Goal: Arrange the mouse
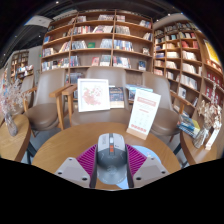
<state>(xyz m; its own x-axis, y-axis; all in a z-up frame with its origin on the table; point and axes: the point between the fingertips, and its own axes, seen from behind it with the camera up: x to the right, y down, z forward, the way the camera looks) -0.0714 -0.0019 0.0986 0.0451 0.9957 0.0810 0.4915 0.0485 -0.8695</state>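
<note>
Gripper view: gripper (112, 160) clenched on a grey mouse (112, 148), both magenta pads (88, 158) pressing its sides, held above the round wooden worktop (70, 142). Beyond: upright white sign (144, 112), framed poster (94, 94), wooden chair (42, 118), bookshelves (100, 45) lining the walls.

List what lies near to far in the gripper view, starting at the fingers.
Gripper with pink-padded fingers closed on a grey computer mouse → round wooden table → white upright sign card → white framed poster → wooden bookshelves.
</note>
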